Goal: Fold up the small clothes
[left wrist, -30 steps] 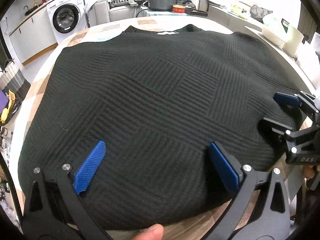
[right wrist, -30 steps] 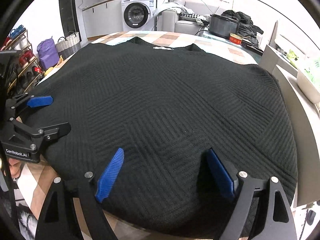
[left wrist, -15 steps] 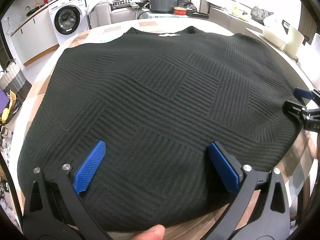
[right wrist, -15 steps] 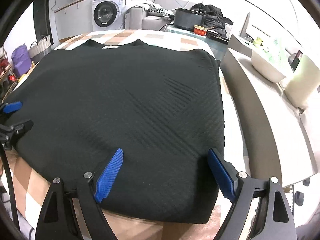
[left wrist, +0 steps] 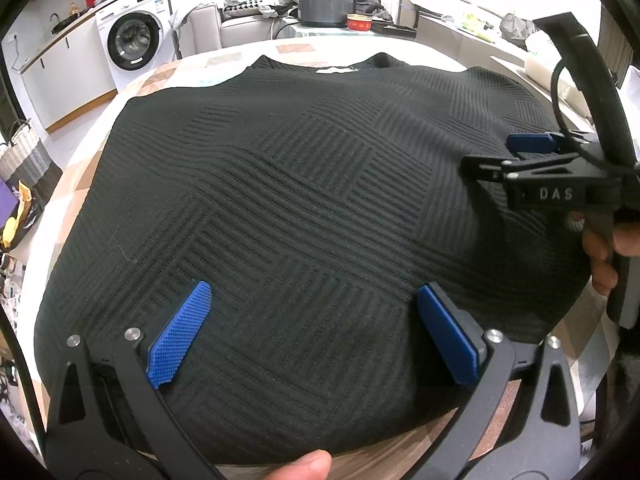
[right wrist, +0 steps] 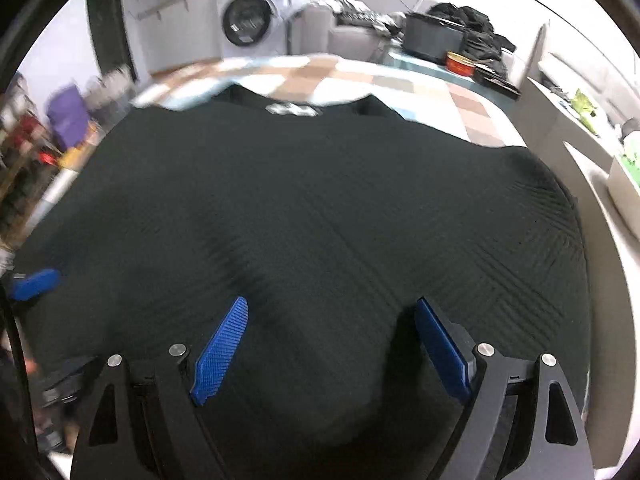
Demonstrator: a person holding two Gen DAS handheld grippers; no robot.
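A black ribbed sweater (left wrist: 304,200) lies spread flat over the round table, collar with a white label (left wrist: 334,69) at the far side. It also fills the right wrist view (right wrist: 320,220). My left gripper (left wrist: 312,320) is open, hovering over the sweater's near hem. My right gripper (right wrist: 332,340) is open above the sweater's near right part. In the left wrist view the right gripper (left wrist: 504,152) reaches in from the right over the sweater. The left gripper's blue pad (right wrist: 34,283) shows at the left edge of the right wrist view.
The table's checked top (left wrist: 192,68) shows around the sweater. A washing machine (left wrist: 134,42) and sofa stand behind. A dark pot (left wrist: 326,6) and red tin (left wrist: 359,22) sit on a side table. A white counter (right wrist: 576,168) runs along the right.
My right gripper has swung back left and forward over the sweater, higher up its right side; its view is blurred by motion. My left gripper has stayed in place.
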